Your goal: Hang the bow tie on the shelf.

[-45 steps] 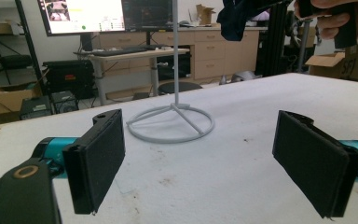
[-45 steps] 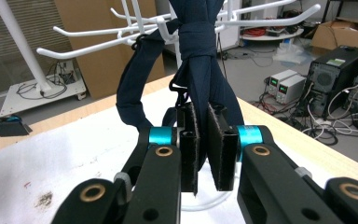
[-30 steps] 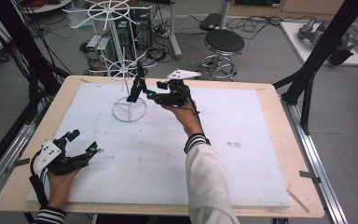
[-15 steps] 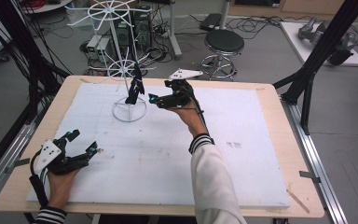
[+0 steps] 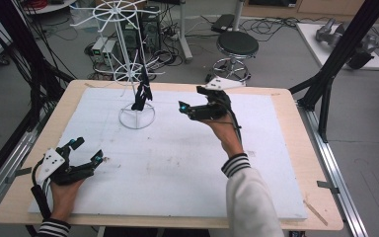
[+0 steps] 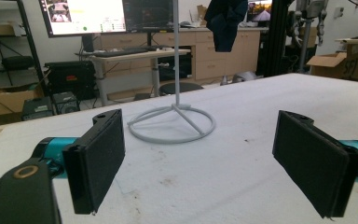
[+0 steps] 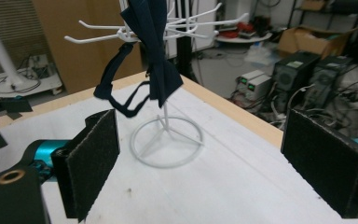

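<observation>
bow tie [image 5: 141,93], dark navy with its thin strap looping down, hangs from a hook on the lower ring of the white wire rack [image 5: 137,116]. the rack stands on the white board [image 5: 177,158] that covers the wooden table [image 5: 286,98], toward the far left part of it, and everything below is placed against that rack.

going left to right in the high view: the left tongs [image 5: 86,160] sit well in front of the rack and off to its left, low over the board near the table's near edge, held in a hand with a striped cuff. their jaws are spread wide with nothing between them; in the left gripper view the rack's round foot [image 6: 172,125] shows in the gap and the bow tie [image 6: 224,21] hangs high above, far beyond the pads.

next comes the rack with the bow tie on it.

right of the rack, raised above the board, are the right tongs [image 5: 185,109]. their jaws have just been opening and now stand spread apart, empty. they are near the rack but clear of it, and the bow tie is apart from them, untouched. in the right gripper view the bow tie [image 7: 156,51] dangles above the gap between the pads, with the rack's foot [image 7: 167,140] beyond.
</observation>
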A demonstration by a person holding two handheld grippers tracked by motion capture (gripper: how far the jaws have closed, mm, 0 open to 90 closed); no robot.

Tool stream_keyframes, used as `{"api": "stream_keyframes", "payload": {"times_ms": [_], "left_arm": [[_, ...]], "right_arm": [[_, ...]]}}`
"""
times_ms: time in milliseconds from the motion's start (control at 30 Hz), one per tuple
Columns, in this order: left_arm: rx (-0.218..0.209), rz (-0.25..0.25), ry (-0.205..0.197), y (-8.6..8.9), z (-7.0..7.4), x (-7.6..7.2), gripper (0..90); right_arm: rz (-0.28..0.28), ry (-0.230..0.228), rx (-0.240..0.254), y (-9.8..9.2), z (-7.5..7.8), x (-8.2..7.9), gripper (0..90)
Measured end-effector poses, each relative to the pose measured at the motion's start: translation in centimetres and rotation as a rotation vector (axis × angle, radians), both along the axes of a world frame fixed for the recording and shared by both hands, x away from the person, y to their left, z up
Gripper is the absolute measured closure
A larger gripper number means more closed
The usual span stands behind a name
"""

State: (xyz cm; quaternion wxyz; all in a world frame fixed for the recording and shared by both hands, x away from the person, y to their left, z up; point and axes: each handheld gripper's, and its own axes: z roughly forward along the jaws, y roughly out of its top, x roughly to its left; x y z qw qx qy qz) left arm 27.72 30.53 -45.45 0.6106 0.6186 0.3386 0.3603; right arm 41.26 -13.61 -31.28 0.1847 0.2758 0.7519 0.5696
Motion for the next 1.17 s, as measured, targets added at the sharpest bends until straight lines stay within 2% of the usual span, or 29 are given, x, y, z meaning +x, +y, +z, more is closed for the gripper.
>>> {"api": "stream_keyframes", "payload": {"times_ms": [200, 267, 367, 533, 667, 700, 800, 933, 1033, 1067, 1167], "left_arm": [[0.002, 0.000, 0.007, 0.0, 0.0, 0.1, 17.2], [0.002, 0.002, 0.004, 0.0, 0.0, 0.1, 17.2], [0.004, 0.003, 0.004, 0.0, 0.0, 0.0, 17.2], [0.004, 0.006, 0.001, -0.1, 0.0, 0.0, 17.2], [0.003, 0.008, -0.002, 0.0, 0.0, 0.0, 17.2], [0.002, 0.009, -0.002, 0.0, 0.0, 0.0, 17.2], [0.001, 0.012, -0.005, -0.1, 0.0, -0.1, 17.2], [0.002, 0.015, -0.007, -0.1, 0.0, -0.1, 17.2], [0.000, 0.016, -0.007, 0.0, 0.0, -0.1, 17.2], [0.001, 0.016, -0.007, 0.0, 0.0, -0.1, 17.2], [0.000, 0.018, -0.007, 0.0, 0.0, -0.1, 17.1]], "right_arm": [[-0.054, -0.064, 0.018, -4.2, -1.0, -4.2, 10.7], [-0.079, -0.075, 0.037, -5.3, -2.0, -5.8, 10.7], [-0.122, -0.109, 0.026, -6.9, -3.9, -8.0, 10.7], [-0.209, -0.148, 0.051, -9.6, -6.9, -11.2, 10.7], [-0.283, -0.188, 0.051, -10.9, -9.0, -13.1, 10.7], [-0.305, -0.211, 0.053, -11.2, -9.8, -13.6, 10.7], [-0.331, -0.233, 0.091, -11.5, -11.3, -14.3, 10.7], [-0.353, -0.248, 0.098, -11.5, -12.9, -14.5, 10.7], [-0.362, -0.234, 0.126, -11.5, -13.8, -14.6, 10.7], [-0.365, -0.228, 0.123, -11.5, -14.1, -14.6, 10.7], [-0.370, -0.250, 0.101, -11.4, -14.1, -14.7, 10.7]]}}
